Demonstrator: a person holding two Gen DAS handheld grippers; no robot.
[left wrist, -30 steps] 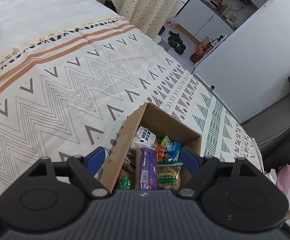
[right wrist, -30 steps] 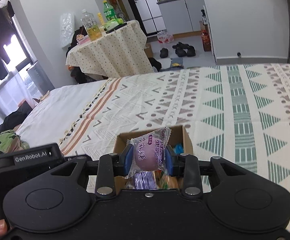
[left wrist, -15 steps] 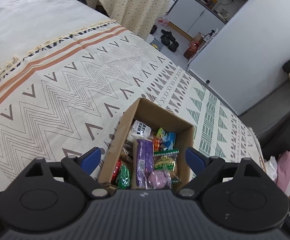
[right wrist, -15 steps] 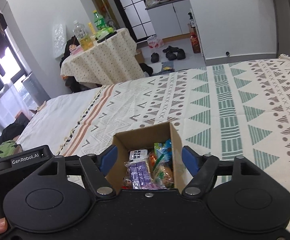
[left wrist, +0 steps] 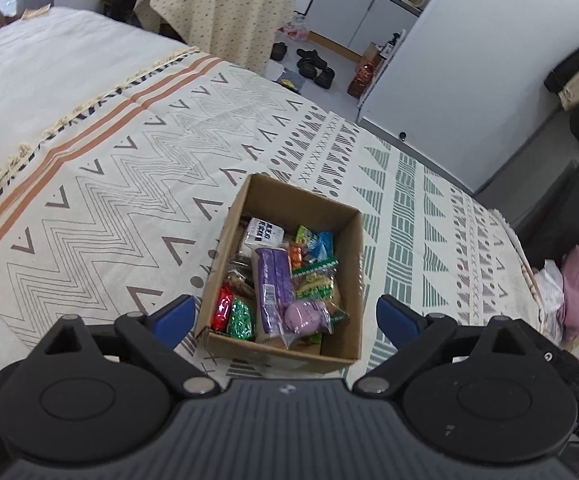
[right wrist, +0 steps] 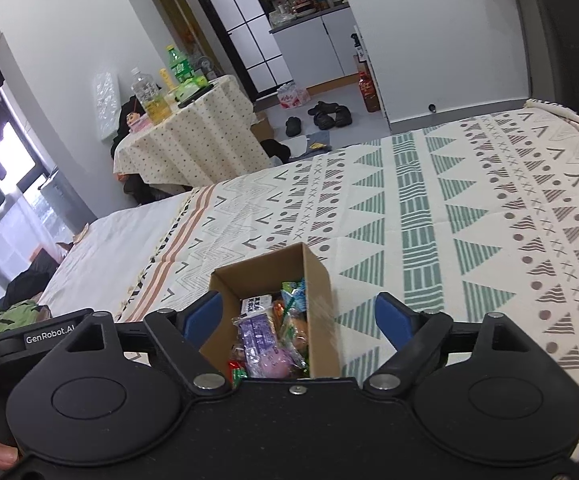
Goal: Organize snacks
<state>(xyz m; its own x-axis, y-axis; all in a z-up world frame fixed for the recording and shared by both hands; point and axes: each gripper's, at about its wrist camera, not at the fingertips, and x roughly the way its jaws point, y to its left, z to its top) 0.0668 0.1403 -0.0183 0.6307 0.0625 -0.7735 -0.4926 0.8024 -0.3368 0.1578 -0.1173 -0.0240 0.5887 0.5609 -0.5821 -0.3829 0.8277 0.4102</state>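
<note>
An open cardboard box (left wrist: 349,272) sits on the patterned bed cover (left wrist: 129,184), holding several snack packs. A round purple snack in clear wrap (left wrist: 305,316) lies at its near end beside a long purple pack (left wrist: 273,280). Red and green packs (left wrist: 233,312) fill the near left corner. My left gripper (left wrist: 285,318) is open and empty, raised above the box's near edge. In the right wrist view the box (right wrist: 317,292) and the purple snack (right wrist: 271,362) show below my right gripper (right wrist: 299,316), which is open and empty.
A round table with a dotted cloth (right wrist: 193,140) holds bottles beyond the bed. Shoes (right wrist: 325,116) lie on the floor by white cabinets. Green clothing (right wrist: 5,316) lies at the bed's left. A pink item (left wrist: 577,280) sits off the bed's right edge.
My right gripper opened and let the round purple snack drop into the box, then drew back. My left gripper rose away from the box.
</note>
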